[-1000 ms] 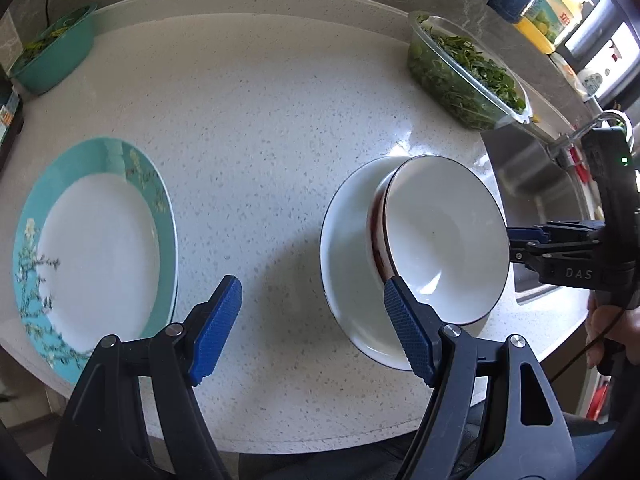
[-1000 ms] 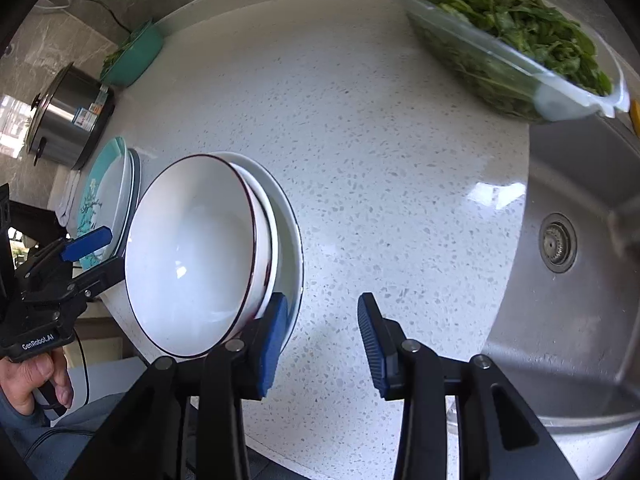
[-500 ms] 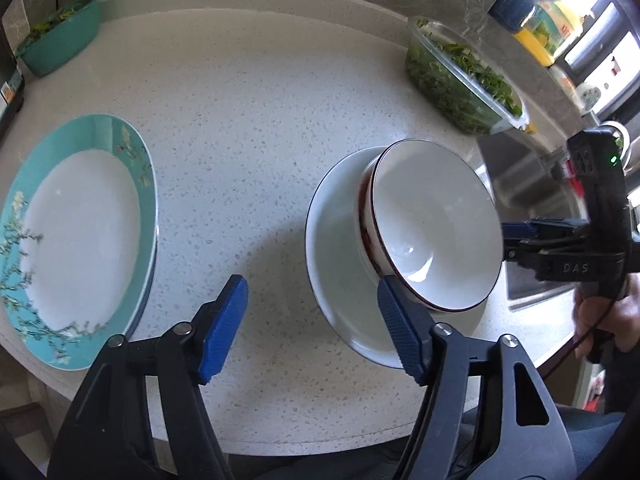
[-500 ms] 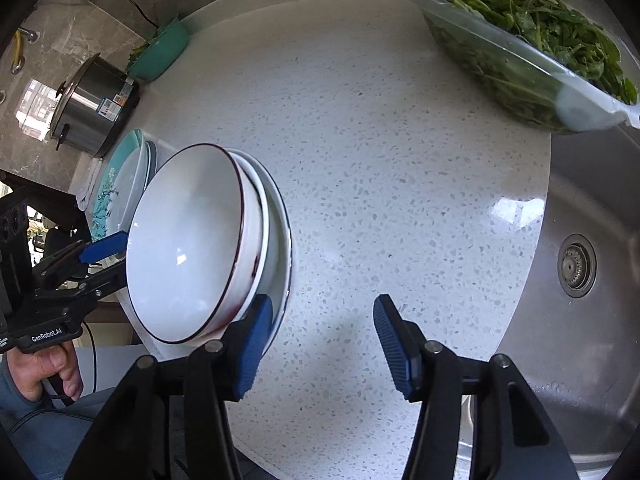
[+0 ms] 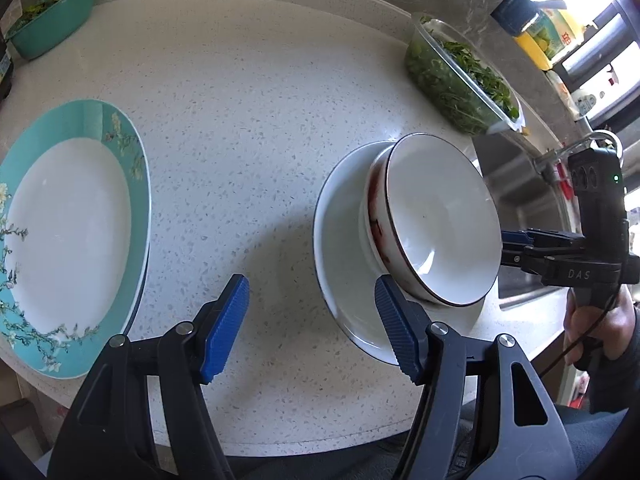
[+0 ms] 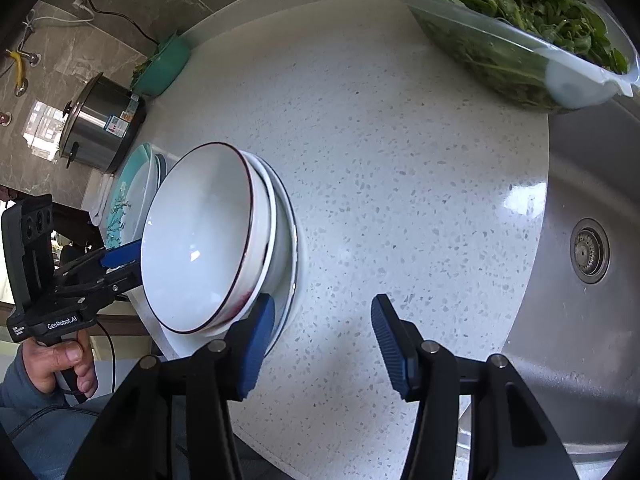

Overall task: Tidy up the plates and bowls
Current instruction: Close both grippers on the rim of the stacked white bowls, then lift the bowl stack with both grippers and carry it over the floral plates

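Left wrist view: the left gripper (image 5: 312, 324) is seen low over the speckled countertop (image 5: 248, 120), its blue-padded jaws spread wide with nothing between them. A white bowl (image 5: 444, 224) with a dark rim is stacked in a second bowl, and both are set on a white plate (image 5: 340, 240) near the counter's front edge, just ahead of the right-hand finger. A teal-rimmed plate (image 5: 68, 232) with a blossom pattern is laid well apart to the left. A glass dish of greens (image 5: 460, 76) is placed beyond the bowls, beside the sink (image 6: 580, 200). From the right wrist view, the right gripper (image 6: 322, 344) is likewise shown with jaws spread and unloaded, the bowl stack just beside its left-hand finger. A steel pot (image 6: 100, 124) is seen at the far end.
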### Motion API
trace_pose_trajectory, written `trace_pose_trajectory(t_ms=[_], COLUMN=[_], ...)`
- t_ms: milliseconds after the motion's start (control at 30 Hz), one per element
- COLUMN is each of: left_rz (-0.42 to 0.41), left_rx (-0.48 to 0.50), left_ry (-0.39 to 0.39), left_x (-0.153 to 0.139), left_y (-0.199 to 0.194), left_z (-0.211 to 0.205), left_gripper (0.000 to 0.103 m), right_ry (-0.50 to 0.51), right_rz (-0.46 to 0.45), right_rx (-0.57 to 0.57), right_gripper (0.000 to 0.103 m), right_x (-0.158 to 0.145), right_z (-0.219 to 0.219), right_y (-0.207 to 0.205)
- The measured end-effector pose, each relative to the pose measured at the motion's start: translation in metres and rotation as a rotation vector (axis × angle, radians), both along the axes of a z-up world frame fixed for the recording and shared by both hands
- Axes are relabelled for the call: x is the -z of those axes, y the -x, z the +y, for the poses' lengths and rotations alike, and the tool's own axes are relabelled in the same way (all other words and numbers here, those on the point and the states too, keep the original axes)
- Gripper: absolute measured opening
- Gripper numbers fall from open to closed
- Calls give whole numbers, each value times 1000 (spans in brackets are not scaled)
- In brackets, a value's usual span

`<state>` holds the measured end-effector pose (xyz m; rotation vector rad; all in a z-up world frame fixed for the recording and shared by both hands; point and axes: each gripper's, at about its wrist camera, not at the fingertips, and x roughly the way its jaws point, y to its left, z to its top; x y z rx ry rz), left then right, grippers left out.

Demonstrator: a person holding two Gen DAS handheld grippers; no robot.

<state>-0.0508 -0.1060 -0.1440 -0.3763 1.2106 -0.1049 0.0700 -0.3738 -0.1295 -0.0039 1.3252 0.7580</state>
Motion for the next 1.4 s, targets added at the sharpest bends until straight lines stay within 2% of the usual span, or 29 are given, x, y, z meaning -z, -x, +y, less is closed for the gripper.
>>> trace_pose_trajectory(t_ms=[167,233,467,633,733,800,833,867,933,967,1033,1100,1400], left_rz=[53,51,27,-11,12,14,13,10,5,2,4,8,-1], left_rx=[40,33,36,47,55,75,84,90,91,94,96,96,98], left_ry=[4,9,-60,-129,-97,-98,-96,-94,-70,-60,-48,-26,-45], left_x=[15,19,35,40,49,51,51,51,50,50,50,51,48], left_y=[-6,-9,-23,-29,-31,-31,-32,-34,-35,-36,-37,-37,-40], left_z=[-7,-7,-14,-17,-20,-25,-27,-29,-31,-32,-34,-34,-34], left_gripper=[62,62,62,62,62,57,49,46,30,27,23,20,16], right_ry=[13,12,4,12,19,27,28,27,23,18,13,-21,-14], right_rz=[-8,-16,-49,-77,-82,-76,-73,-65,-57,-54,-52,-15,0], right_rx=[9,17,14,-9,-16,-24,-28,-32,-37,-43,-48,-47,-17], right_gripper=[55,55,54,51,51,50,49,48,41,39,28,22,21], right_x=[1,2,10,15,19,22,23,25,28,28,29,32,32], right_z=[3,4,12,21,25,28,30,32,37,39,44,46,39], right_y=[-1,-1,-4,-2,-4,-4,-5,-5,-5,-4,-4,-6,-7])
